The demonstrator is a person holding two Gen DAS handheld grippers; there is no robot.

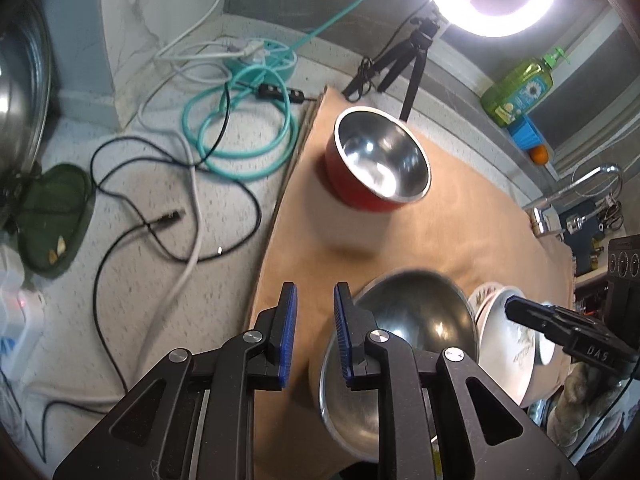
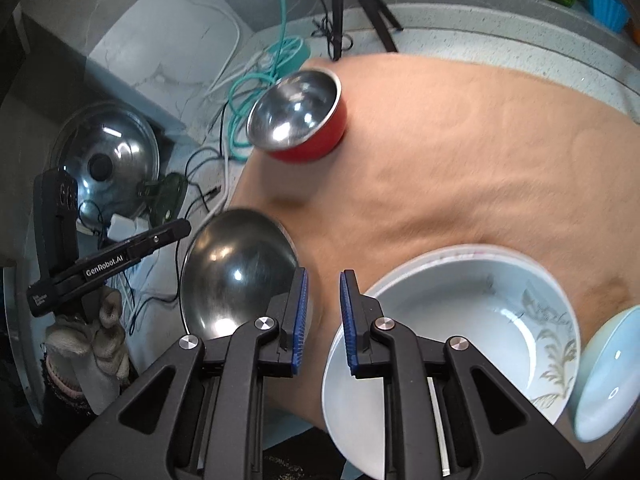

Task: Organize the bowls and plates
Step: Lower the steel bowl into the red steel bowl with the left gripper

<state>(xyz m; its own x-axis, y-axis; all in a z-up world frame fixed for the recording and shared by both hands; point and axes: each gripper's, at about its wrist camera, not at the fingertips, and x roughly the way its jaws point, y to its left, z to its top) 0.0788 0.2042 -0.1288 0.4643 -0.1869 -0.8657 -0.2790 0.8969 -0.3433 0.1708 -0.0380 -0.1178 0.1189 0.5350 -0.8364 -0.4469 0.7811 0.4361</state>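
Observation:
A red bowl with a steel inside (image 1: 380, 160) (image 2: 298, 114) stands on the tan cloth (image 1: 460, 220) (image 2: 460, 140) at its far left. A plain steel bowl (image 1: 404, 344) (image 2: 236, 272) sits at the cloth's near left edge. A white patterned bowl (image 1: 508, 336) (image 2: 472, 328) rests on a white plate (image 2: 348, 412) to its right. My left gripper (image 1: 315, 312) is open and empty, just left of the steel bowl's rim. My right gripper (image 2: 323, 300) is open and empty, between the steel bowl and the white bowl. A pale blue dish (image 2: 604, 376) sits at the far right.
Coiled cables (image 1: 224, 128) and a power strip lie on the speckled counter (image 1: 140, 280) left of the cloth. A ring light on a small tripod (image 1: 404, 60) stands behind it. A big steel lid (image 2: 108, 160) leans at the left. A soap bottle (image 1: 520, 88) and tap (image 1: 568, 204) are at the right.

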